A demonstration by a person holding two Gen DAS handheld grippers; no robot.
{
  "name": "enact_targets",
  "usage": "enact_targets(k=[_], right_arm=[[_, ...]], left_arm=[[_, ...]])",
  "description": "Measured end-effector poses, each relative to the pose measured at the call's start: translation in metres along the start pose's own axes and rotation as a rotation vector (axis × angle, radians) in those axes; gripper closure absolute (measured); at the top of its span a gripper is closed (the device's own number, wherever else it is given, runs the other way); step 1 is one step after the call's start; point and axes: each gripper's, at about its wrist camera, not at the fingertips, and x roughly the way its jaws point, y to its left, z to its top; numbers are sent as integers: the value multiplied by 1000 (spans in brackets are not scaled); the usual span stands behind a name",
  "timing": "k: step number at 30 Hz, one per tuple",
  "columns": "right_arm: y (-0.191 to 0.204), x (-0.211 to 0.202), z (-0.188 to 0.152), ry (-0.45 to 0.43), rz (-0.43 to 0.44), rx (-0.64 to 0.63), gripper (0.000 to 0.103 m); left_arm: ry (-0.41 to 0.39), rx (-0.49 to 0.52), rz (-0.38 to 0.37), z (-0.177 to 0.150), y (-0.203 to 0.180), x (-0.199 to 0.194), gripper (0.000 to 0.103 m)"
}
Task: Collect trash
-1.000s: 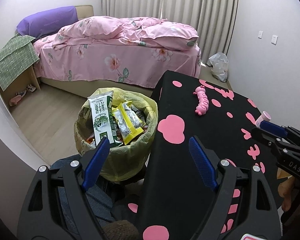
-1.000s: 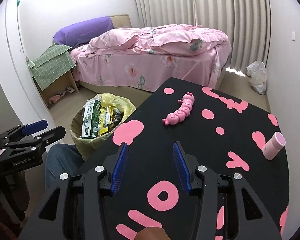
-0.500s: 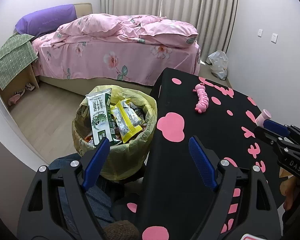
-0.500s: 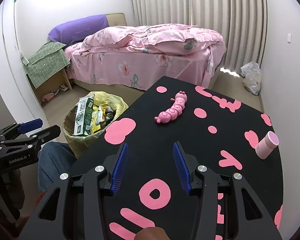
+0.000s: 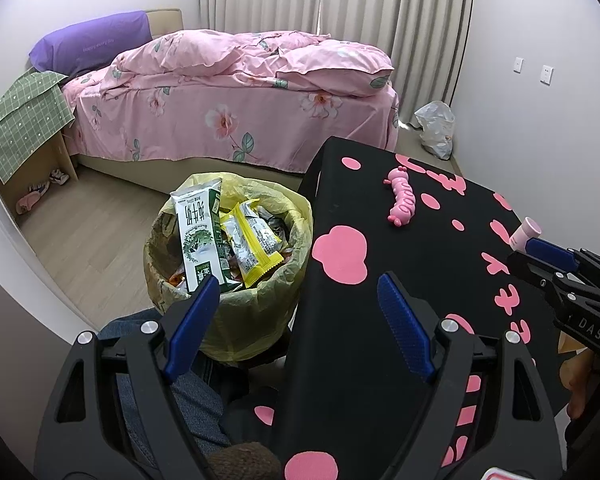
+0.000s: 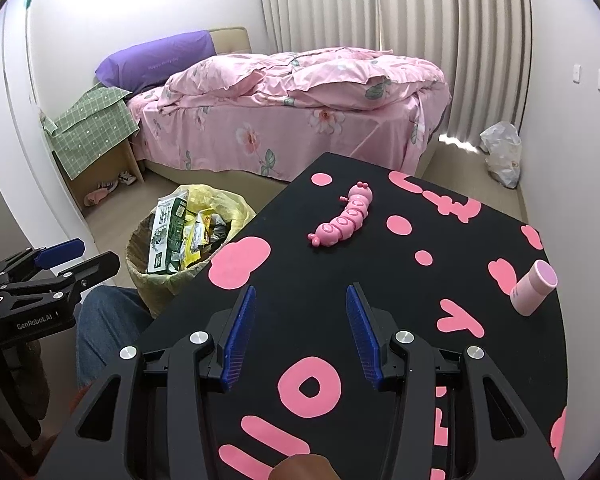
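A waste bin with a yellow liner (image 5: 260, 312) stands on the floor left of the black table (image 5: 380, 320). It is full of wrappers and a green and white milk carton (image 5: 198, 236); it also shows in the right wrist view (image 6: 168, 280). My left gripper (image 5: 296, 292) is open and empty, above the bin's near rim and the table's left edge. My right gripper (image 6: 300, 300) is open and empty over the table. A pink caterpillar toy (image 6: 344, 216) and a pink tube (image 6: 534, 288) lie on the table.
A bed with pink bedding (image 5: 240, 96) fills the back of the room. A side table with a green cloth (image 5: 24, 128) stands at the left, a white plastic bag (image 5: 436, 128) by the curtain. A person's jeans-clad leg (image 5: 196, 408) is below the left gripper.
Both grippers have drawn back and risen slightly; the bin, table and bed sit a little lower and farther in view. Both stay open and empty.
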Motion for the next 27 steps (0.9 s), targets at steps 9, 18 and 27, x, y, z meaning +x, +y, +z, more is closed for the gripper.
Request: enact_targets(k=[9, 18, 27], right_arm=[[0, 0, 0, 2, -1, -3, 58], [0, 0, 0, 1, -2, -3, 58], [0, 0, 0, 4, 0, -6, 58]], left_arm=[[1, -1, 1, 0, -1, 0, 26], [-3, 3, -1, 1, 0, -1, 26], [-4, 4, -2, 1, 0, -1, 26]])
